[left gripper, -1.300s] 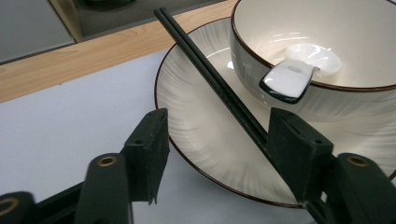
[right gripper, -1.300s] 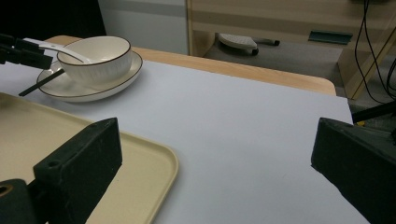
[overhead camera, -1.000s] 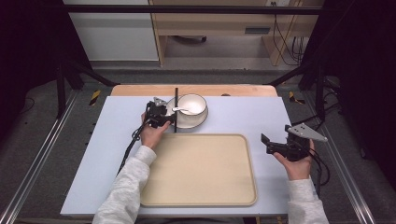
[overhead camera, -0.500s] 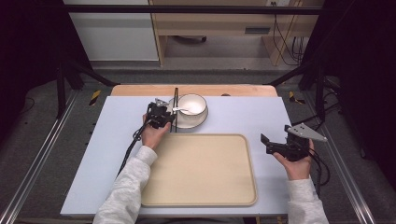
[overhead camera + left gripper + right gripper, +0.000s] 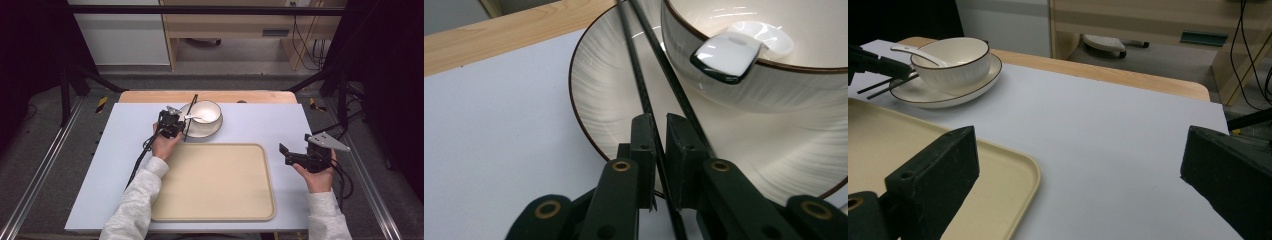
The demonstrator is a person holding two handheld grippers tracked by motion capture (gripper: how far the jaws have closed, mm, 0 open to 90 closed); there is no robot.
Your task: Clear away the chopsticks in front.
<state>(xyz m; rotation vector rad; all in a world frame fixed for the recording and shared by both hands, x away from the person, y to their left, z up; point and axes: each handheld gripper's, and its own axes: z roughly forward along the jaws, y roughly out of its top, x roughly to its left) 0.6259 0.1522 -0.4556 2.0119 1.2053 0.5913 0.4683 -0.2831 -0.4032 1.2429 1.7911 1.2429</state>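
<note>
Chopsticks (image 5: 649, 100): two thin black sticks, lying across the left rim of the plate (image 5: 599, 95), beside the bowl (image 5: 774, 95). Their near ends run down between the pads of the left gripper (image 5: 661, 150). The jaws have just been closing and now stand nearly together, pinching one stick between them. The second stick passes just right of it, under the right jaw; whether it is also caught I cannot tell.

High view: chopsticks (image 5: 190, 116) run from the left gripper (image 5: 176, 125) toward the far table edge, at the left side of the plate (image 5: 212, 132). Bowl (image 5: 205, 111) sits on the plate; a white spoon (image 5: 196, 118) rests in it, handle over the rim toward the left gripper. In the left gripper view the spoon (image 5: 726, 55) handle end overhangs the bowl rim, apart from the chopsticks.

Tray (image 5: 215, 182): beige, just in front of the plate, nothing on it. Table (image 5: 120, 150) has a pale blue top.

Right gripper (image 5: 287, 155): held at the right side of the tray, well apart from the chopsticks, jaws spread wide with nothing between them.

No readable writing or labels on any item.
</note>
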